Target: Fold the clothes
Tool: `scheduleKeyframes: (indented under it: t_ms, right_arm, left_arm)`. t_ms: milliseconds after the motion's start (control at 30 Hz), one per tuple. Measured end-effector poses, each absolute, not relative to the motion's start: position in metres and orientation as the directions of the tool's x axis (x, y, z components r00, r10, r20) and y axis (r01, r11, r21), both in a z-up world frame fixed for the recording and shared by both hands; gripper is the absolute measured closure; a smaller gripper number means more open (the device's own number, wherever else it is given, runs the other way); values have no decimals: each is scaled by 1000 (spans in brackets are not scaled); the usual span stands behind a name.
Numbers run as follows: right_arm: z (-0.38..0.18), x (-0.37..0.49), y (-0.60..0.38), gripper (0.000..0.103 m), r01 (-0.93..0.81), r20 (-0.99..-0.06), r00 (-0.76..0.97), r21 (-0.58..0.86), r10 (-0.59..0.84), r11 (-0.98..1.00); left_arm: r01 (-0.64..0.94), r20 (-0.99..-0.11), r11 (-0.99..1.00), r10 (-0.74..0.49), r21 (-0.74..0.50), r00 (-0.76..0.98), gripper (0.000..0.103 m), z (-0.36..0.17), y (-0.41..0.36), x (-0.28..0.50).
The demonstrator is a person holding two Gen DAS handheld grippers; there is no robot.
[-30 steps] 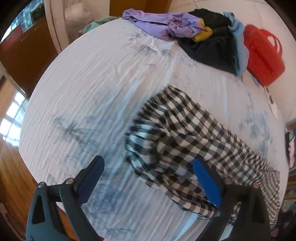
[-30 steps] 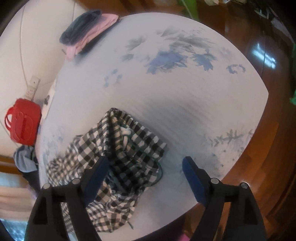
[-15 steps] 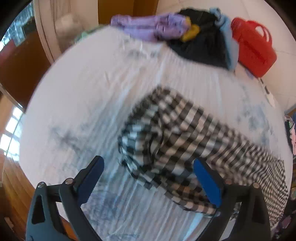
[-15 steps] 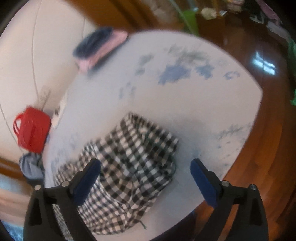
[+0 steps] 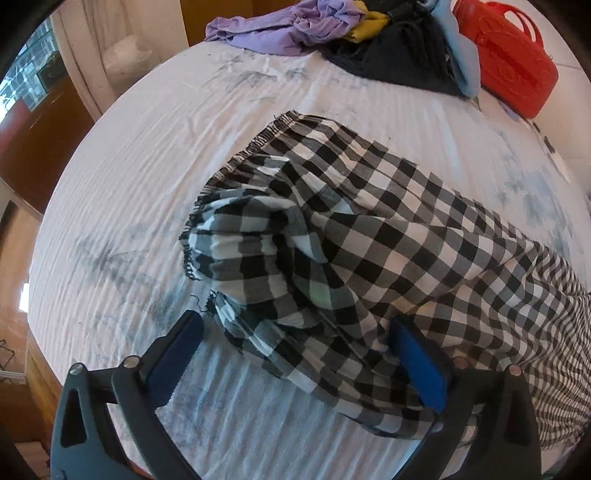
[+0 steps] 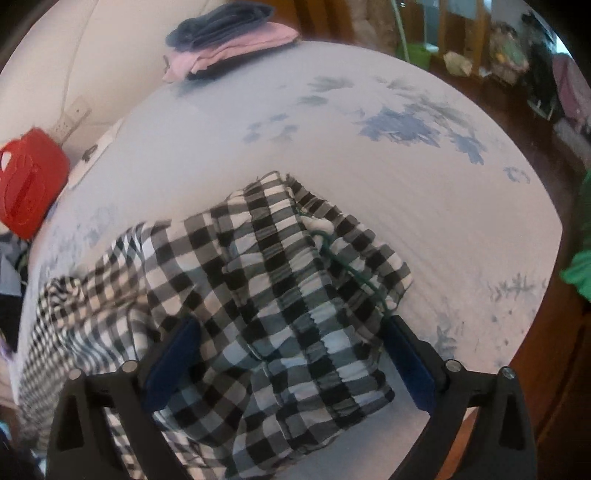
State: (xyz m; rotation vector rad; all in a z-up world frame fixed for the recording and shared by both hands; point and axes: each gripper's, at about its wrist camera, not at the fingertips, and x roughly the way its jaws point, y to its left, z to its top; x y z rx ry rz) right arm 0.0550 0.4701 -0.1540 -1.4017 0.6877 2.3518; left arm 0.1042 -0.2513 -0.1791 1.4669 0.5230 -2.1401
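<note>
A black-and-white checked garment [image 5: 362, 236] lies crumpled across a pale bed sheet [image 5: 140, 155]. In the left wrist view its gathered elastic edge faces left and its bunched end lies between the fingers of my left gripper [image 5: 295, 354], which stands open just above the cloth. In the right wrist view the same checked garment [image 6: 280, 295] shows a green cord along its right side. My right gripper [image 6: 291, 358] is open too, its blue pads on either side of the rumpled fabric, close over it. Neither gripper holds anything.
A heap of unfolded clothes [image 5: 351, 33], purple, yellow, black and blue, lies at the bed's far side beside a red basket [image 5: 509, 62]. A folded pink and navy stack [image 6: 229, 37] rests at another corner. The bed edge and wooden floor [image 6: 546, 332] lie to the right.
Both grippers have come down closer to the checked garment, which now fills more of each view and lies between the fingers. Both stayed open.
</note>
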Motion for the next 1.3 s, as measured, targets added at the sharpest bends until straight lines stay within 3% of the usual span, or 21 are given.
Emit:
scheduleKeyframes:
  t_ms: [33, 67, 133, 200, 300, 333, 367, 467, 533, 700, 733, 800, 833, 900, 933, 967, 1133, 1233, 1300]
  right_arm:
    - [-154, 54, 467, 40, -490, -883, -468, 225, 36, -842]
    - [-155, 53, 465, 61, -482, -883, -467, 210, 46, -851]
    - [-150, 50, 448, 65, -427, -883, -464, 151, 73, -892]
    - [-152, 46, 440, 65, -397, -887, -458, 142, 62, -907]
    - [-159, 48, 452, 66, -438, -871, -491, 245, 2, -865]
    - [-159, 50, 455, 70, -446, -862, -507, 280, -18, -850]
    - [-157, 52, 458, 72, -444, -851, -524, 310, -37, -840]
    - [-126, 60, 449, 73, -367, -774, -625, 404, -100, -838]
    - [-96, 61, 431, 73, -269, -717, -681, 432, -147, -861]
    - [-37, 42, 360, 72, 23, -649, -684, 439, -334, -898]
    - [-34, 35, 341, 69, 71, -653, -659, 440, -374, -895]
    - [-41, 24, 308, 52, 135, -667, -598, 464, -445, -876]
    - [-49, 19, 294, 36, 156, -678, -562, 476, -474, -866]
    - [-75, 5, 265, 27, 177, -725, -457, 494, -516, -851]
    - [-85, 2, 256, 26, 172, -743, -414, 503, -525, -847]
    - [-92, 1, 252, 26, 161, -754, -390, 509, -528, -846]
    - [-78, 15, 277, 23, 107, -746, -461, 490, -480, -865]
    - [-70, 19, 300, 23, 51, -759, -489, 468, -431, -882]
    - [-68, 20, 309, 29, 23, -772, -496, 446, -398, -895]
  left_arm:
    - [594, -934, -803, -181, -40, -308, 24, -176, -251, 105]
    - [594, -932, -803, -180, -45, -314, 48, -172, -250, 105]
    - [587, -936, -806, -149, -72, -319, 61, -169, -249, 101]
    - [576, -934, -815, -150, -69, -324, 61, -169, -248, 98]
    - [558, -928, -827, -156, -65, -339, 62, -169, -247, 95]
    - [554, -926, -829, -146, -77, -347, 80, -166, -248, 95]
    - [548, -922, -831, -133, -95, -363, 90, -161, -248, 96]
    - [511, -901, -849, -112, -132, -418, 92, -138, -242, 96]
    - [427, -863, -898, -129, -108, -489, 92, -107, -220, 93]
    - [114, -773, -986, 21, -119, -634, 92, -43, -137, 72]
    - [43, -773, -990, 74, -131, -630, 92, -41, -117, 67]
    - [-93, -778, -984, 175, -149, -603, 92, -43, -76, 56]
    - [-154, -796, -977, 209, -146, -568, 89, -51, -55, 49]
    - [-246, -838, -960, 242, -133, -489, 65, -71, -21, 39]
    - [-272, -855, -953, 247, -131, -456, 35, -80, -10, 35]
    - [-280, -864, -951, 246, -128, -440, 15, -86, -5, 34]
    - [-241, -846, -960, 247, -145, -472, 13, -73, -28, 38]
    - [-137, -839, -984, 169, -113, -517, 13, -63, -64, 39]
    - [-59, -839, -993, 115, -99, -531, 13, -65, -84, 34]
